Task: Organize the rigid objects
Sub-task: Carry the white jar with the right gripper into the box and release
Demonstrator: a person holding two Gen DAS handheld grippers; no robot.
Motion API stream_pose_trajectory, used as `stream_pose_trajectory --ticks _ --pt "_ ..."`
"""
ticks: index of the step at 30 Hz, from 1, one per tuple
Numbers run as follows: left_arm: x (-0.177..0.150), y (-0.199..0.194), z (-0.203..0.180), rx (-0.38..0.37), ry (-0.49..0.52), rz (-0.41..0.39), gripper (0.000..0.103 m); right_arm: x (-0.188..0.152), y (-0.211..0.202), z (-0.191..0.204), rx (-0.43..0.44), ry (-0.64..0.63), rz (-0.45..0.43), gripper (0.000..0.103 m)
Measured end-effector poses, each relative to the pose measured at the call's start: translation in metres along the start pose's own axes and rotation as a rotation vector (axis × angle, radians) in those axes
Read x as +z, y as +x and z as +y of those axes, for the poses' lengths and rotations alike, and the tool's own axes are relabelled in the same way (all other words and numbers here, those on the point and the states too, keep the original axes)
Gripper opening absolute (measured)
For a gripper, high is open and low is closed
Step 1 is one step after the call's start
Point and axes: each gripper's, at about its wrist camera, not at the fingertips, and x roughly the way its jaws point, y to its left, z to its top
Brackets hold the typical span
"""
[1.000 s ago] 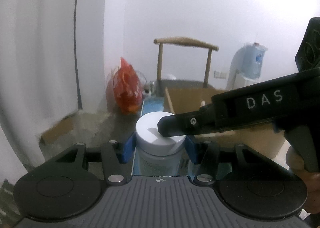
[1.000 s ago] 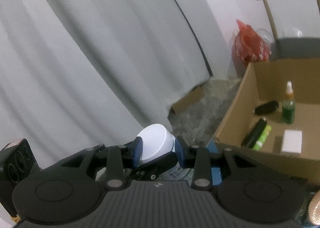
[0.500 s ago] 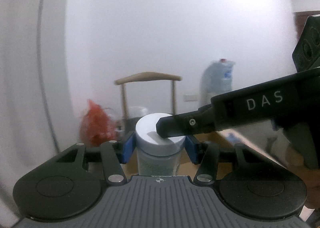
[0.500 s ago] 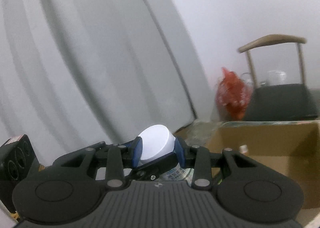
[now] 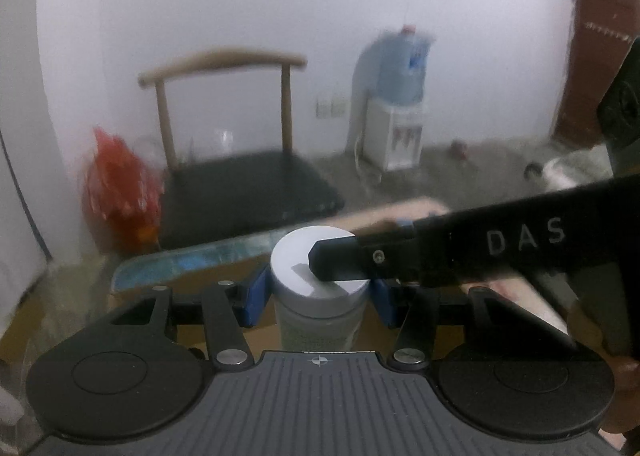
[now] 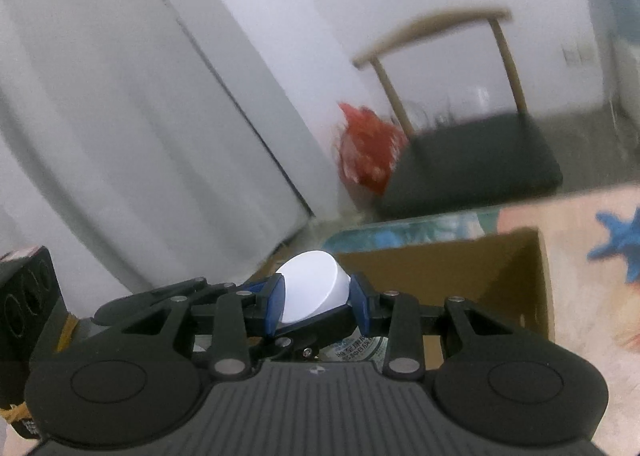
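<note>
A pale jar [image 5: 320, 330] with a white lid [image 5: 296, 260] hangs in the air between both grippers. In the left wrist view my left gripper [image 5: 320, 296] is shut on the jar's body, one blue pad on each side just under the lid. The black finger of my right gripper [image 5: 440, 256] reaches in from the right across the lid. In the right wrist view my right gripper [image 6: 316, 296] is shut on the tilted white lid [image 6: 310, 286], with the jar's printed label [image 6: 360, 350] showing below it. The jar's base is hidden.
An open cardboard box [image 6: 460, 256] stands just ahead on a patterned table cloth [image 6: 580, 256]. Beyond are a wooden chair with a dark seat [image 5: 240, 183], a red bag [image 5: 120, 183], a water dispenser [image 5: 400, 95], a brown door [image 5: 600, 55] and a white curtain [image 6: 120, 95].
Both grippers have swung sideways together with the jar. The curtain has left the left wrist view, and chair and dispenser now fill it. The box's inside is no longer seen.
</note>
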Motion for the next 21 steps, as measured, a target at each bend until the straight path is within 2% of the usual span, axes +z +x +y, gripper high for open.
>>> stream_pose_trajectory --ticks 3,7,16,21 --pt "0.003 0.027 0.007 0.022 -0.012 0.077 0.053 0.005 0.025 -0.026 -0.009 0.058 0.037 0.039" --pt "0.002 0.05 0.011 0.05 -0.015 0.136 0.052 0.008 0.05 -0.044 -0.033 0.082 0.064 0.039" --pt "0.0 0.077 0.018 0.105 -0.002 0.23 0.053 0.006 0.084 -0.062 -0.027 0.136 0.124 0.039" --pt "-0.001 0.078 0.018 0.121 0.025 0.239 0.056 0.001 0.091 -0.064 -0.027 0.137 0.137 0.039"
